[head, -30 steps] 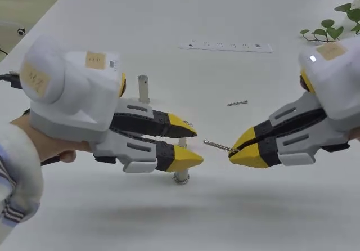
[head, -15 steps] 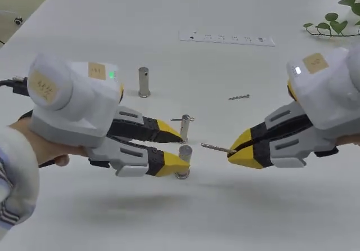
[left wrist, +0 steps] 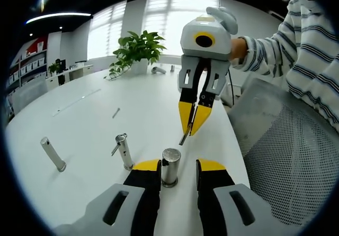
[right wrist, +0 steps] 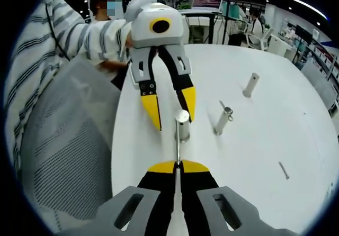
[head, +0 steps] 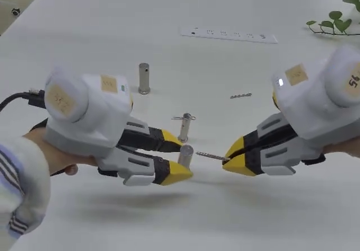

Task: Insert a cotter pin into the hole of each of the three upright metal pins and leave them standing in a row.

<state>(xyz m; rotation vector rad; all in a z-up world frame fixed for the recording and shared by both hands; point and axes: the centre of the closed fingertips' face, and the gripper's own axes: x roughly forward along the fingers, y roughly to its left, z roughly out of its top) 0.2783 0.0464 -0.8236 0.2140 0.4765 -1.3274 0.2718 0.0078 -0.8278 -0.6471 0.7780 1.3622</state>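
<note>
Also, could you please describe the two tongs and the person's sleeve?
The left tongs and right tongs match: white housings with tan stickers, grey and black arms, yellow tips. A black cable leaves the left housing; a light glows on the right. The sleeve is white with dark stripes.

Cotter pin [head: 211, 156] closer to front pin [head: 185, 154]

The nearest metal pin [head: 185, 152] stood between the left claw's [head: 183, 156] jaws, the middle pin [head: 184, 128] at its 12 o'clock, the far pin [head: 144, 78] at 11, the right claw's [head: 227, 161] cotter pin [head: 211, 156] at 3.
</note>
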